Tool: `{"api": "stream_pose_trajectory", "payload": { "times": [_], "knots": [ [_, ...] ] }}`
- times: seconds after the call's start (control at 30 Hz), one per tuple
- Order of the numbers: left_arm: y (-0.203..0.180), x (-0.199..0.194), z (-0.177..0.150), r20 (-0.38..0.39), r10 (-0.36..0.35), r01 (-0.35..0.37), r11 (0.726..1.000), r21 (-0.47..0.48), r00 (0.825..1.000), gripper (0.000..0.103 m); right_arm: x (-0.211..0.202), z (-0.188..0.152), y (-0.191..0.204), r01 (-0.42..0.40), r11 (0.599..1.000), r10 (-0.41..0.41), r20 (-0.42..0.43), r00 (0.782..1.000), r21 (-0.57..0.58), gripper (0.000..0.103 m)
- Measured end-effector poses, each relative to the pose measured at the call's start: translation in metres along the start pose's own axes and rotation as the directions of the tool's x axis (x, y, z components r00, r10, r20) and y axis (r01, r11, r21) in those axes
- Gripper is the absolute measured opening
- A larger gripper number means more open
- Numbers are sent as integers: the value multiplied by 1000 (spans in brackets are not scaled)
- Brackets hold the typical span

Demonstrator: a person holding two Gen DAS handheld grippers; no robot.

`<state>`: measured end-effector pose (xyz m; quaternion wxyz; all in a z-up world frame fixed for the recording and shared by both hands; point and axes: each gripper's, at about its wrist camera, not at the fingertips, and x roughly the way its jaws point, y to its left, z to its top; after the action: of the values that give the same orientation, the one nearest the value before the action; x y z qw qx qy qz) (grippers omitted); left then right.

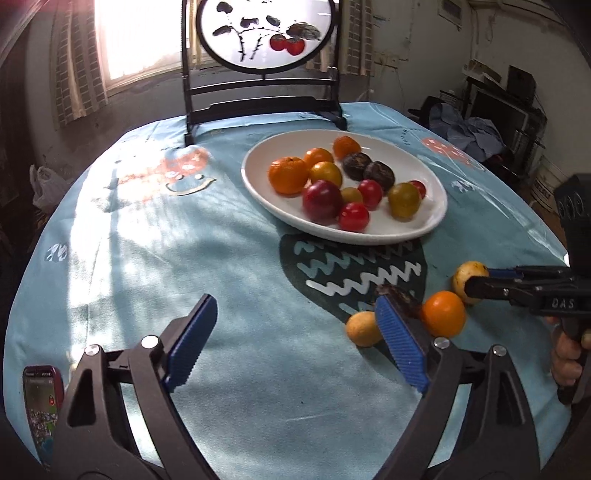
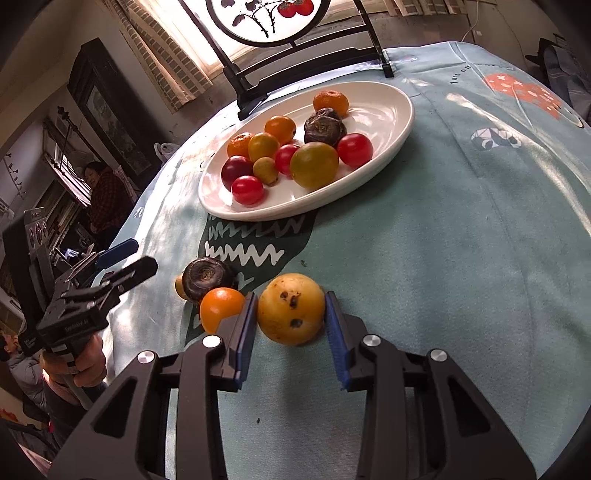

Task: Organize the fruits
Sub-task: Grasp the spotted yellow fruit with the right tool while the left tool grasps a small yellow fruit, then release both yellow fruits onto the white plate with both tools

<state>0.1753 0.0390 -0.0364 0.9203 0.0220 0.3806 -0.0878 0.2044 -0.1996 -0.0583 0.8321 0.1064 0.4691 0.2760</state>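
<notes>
Round desk under a pale blue printed cloth (image 1: pixel 221 258), sun patches across it. Right claw (image 2: pixel 291 321) clamped on a yellow, brown-spotted round fruit (image 2: pixel 291 314) sitting on the cloth at the near edge; both blue ribbed pads (image 2: pixel 245 332) touch its sides. From the left wrist view the same fruit (image 1: pixel 469 275) shows at far right, held by the black right claw (image 1: pixel 476 286), with the person's hand (image 1: pixel 569 354) on the grip below. Just left of it, a small orange citrus (image 2: pixel 221 306) touches the claw's left finger; behind that lies a dark brown wrinkled fruit (image 2: pixel 207 277), and a small yellow fruit (image 1: pixel 364 328) half hidden beside it. Left claw (image 1: pixel 295 343) stands apart with nothing between its pads, hovering over bare cloth; its right pad (image 1: pixel 400 347) overlaps the dark fruit in view, and whether it touches I cannot tell. White oval ceramic plate (image 1: pixel 436 206) sits farther back toward the desk's middle, carrying oranges, red and yellow-green cherry tomatoes, a dark red plum (image 1: pixel 321 201) and two dark wrinkled fruits. Behind the plate, a black wooden stand with a round painted screen (image 1: pixel 266 33) showing red fruits. A phone (image 1: pixel 40 410) lies at the near left edge.
</notes>
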Motion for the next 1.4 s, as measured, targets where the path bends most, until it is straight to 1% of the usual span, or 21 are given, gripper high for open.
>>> {"api": "stream_pose_trajectory", "payload": {
  "times": [0.03, 0.07, 0.1, 0.17, 0.27, 0.37, 0.43, 0.5, 0.63, 0.77, 0.87, 0.93, 1.03, 1.23, 1.33, 1.4],
  "knots": [
    [-6, 2, -1, -12, -22, 22, 999, 34, 1000, 71, 0, 0, -1, 4, 1000, -4, -1, 1000, 3, 37],
    [-11, 5, -3, -30, -43, 45, 997, 62, 999, 59, 0, 0, -1, 6, 1000, -6, -2, 1000, 6, 37],
    [-16, 7, -5, -49, -60, 64, 994, 87, 997, 50, 0, 0, -2, 8, 1000, -8, -1, 1000, 10, 37],
    [-26, 12, -9, -81, -75, 86, 987, 135, 994, 43, 0, 0, -3, 13, 1000, -13, 1, 1000, 15, 37],
    [-35, 16, -12, -97, -85, 101, 979, 179, 992, 41, -1, 0, -3, 16, 1000, -16, 4, 1000, 16, 37],
    [-36, 21, -12, -107, -102, 121, 976, 184, 989, 41, -1, 0, -3, 19, 1000, -19, 5, 1000, 16, 37],
    [-38, 27, -11, -124, -96, 118, 975, 190, 988, 39, -1, 0, -4, 21, 1000, -21, 5, 1000, 17, 37],
    [-40, 34, -10, -142, -93, 121, 973, 198, 985, 34, -2, 0, -4, 23, 1000, -23, 9, 1000, 18, 37],
    [-44, 37, -8, -134, -80, 108, 971, 214, 988, 33, -3, 0, -4, 24, 1000, -24, 11, 1000, 17, 37],
    [-44, 36, -9, -129, -78, 105, 971, 217, 989, 29, -3, 0, -4, 23, 1000, -23, 14, 1000, 18, 37],
    [-43, 34, -9, -122, -66, 90, 973, 210, 990, 29, -3, -1, -4, 23, 1000, -23, 13, 1000, 18, 37],
    [-40, 29, -9, -107, -66, 86, 977, 197, 992, 29, -4, 0, -4, 21, 1000, -21, 17, 1000, 17, 37],
    [-35, 19, -7, -76, -91, 102, 982, 161, 993, 29, -8, 0, -1, 16, 1000, -16, 41, 999, 4, 37],
    [-26, 9, 2, -34, -122, 125, 987, 102, 992, 29, -20, 4, 6, -30, 999, 32, 105, 994, -23, 37],
    [-20, 6, 13, -4, -133, 133, 990, 46, 991, 29, -22, 12, 8, -72, 997, 73, 137, 988, -13, 37],
    [-13, 6, 23, 22, -133, 133, 991, -5, 991, 29, -22, 21, 10, -70, 998, 71, 170, 983, -11, 37]
  ]
}}
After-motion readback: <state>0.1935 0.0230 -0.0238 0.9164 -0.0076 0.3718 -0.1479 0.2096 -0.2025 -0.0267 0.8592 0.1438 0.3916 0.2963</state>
